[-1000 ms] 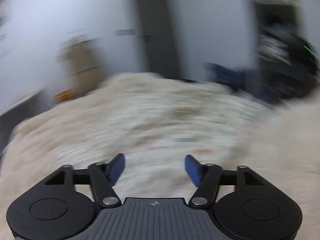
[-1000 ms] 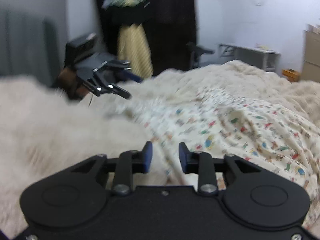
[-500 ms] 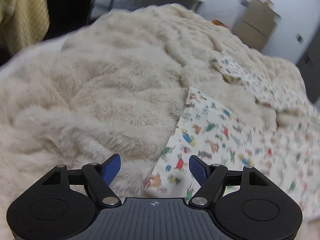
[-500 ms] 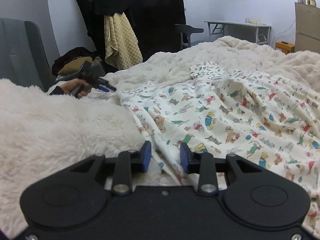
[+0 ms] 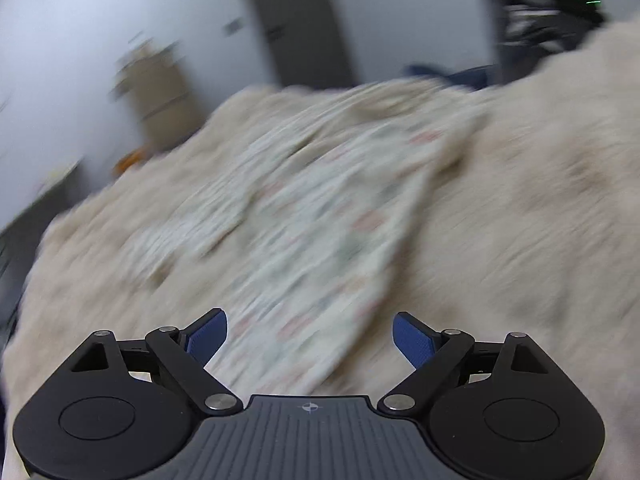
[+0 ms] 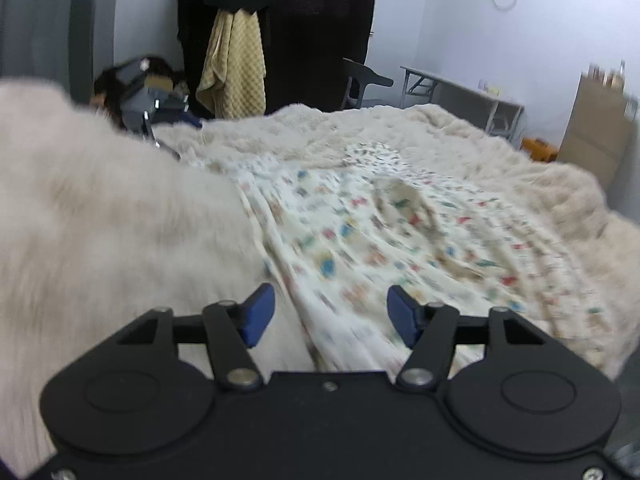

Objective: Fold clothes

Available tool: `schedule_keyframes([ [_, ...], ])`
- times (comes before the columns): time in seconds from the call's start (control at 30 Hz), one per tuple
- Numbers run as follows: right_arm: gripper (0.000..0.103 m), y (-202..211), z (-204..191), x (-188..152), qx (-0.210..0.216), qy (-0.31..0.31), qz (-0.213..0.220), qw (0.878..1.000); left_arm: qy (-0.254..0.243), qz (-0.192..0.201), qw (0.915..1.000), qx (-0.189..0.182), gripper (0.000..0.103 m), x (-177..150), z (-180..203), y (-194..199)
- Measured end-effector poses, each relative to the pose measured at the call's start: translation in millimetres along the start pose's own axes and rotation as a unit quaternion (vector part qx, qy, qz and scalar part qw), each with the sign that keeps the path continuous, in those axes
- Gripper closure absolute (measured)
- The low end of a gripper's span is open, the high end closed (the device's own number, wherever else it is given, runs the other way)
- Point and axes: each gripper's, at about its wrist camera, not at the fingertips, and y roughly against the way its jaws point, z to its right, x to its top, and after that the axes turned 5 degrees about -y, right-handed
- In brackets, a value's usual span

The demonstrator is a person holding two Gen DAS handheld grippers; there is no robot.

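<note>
The printed garment (image 6: 400, 236) is spread lengthwise ahead, its near edge seemingly between the right gripper's (image 6: 331, 316) just-widened, empty jaws; the left gripper (image 5: 310, 338) is likewise wide.

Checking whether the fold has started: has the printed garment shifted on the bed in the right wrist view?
Cannot tell: the printed garment lies spread on the fluffy blanket, but the camera itself moved.

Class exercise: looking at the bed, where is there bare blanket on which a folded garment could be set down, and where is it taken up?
Bare fluffy blanket lies left of the printed garment in the right wrist view, and a strip runs behind it toward the desk. The middle is taken by the spread garment. The right gripper and the left gripper stand open over its near edge.
</note>
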Motion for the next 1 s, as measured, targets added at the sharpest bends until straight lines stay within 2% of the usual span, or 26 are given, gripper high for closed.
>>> schedule_keyframes([
  [0.07,0.038,8.1,-1.2,-16.7,-0.022,0.035,-0.017,0.999,-0.036,0.015,0.9990,-0.024,0.015,20.7,24.5,-17.5],
  [0.1,0.038,10.0,-0.9,-28.4,-0.043,0.050,-0.037,0.997,-0.057,0.018,0.9980,-0.023,0.015,31.0,34.3,-27.7],
  [0.23,0.038,1.2,4.6,-51.5,-0.105,0.070,-0.088,0.988,-0.120,0.034,0.9922,0.004,0.018,59.7,64.1,-59.9],
  [0.33,0.038,-15.1,7.1,-70.7,-0.139,0.107,-0.122,0.977,-0.156,0.048,0.9861,0.030,0.034,78.1,83.0,-77.3],
  [0.4,0.038,-23.7,8.1,-77.1,-0.152,0.125,-0.116,0.974,-0.162,0.050,0.9842,0.049,0.037,83.5,86.7,-79.8],
  [0.47,0.038,-30.1,9.1,-81.0,-0.163,0.137,-0.095,0.973,-0.156,0.043,0.9848,0.062,0.038,89.7,86.0,-82.1],
  [0.57,0.038,-39.5,10.7,-86.5,-0.176,0.154,-0.065,0.970,-0.083,0.033,0.9933,0.073,0.041,101.5,68.5,-92.3],
  [0.63,0.038,-42.8,11.3,-88.0,-0.177,0.158,-0.056,0.970,-0.065,0.026,0.9953,0.067,0.042,103.5,63.7,-96.5],
  [1.0,0.038,-33.5,16.8,-82.6,-0.165,0.152,-0.050,0.973,-0.063,0.001,0.9963,0.058,0.041,104.4,69.3,-90.0],
])
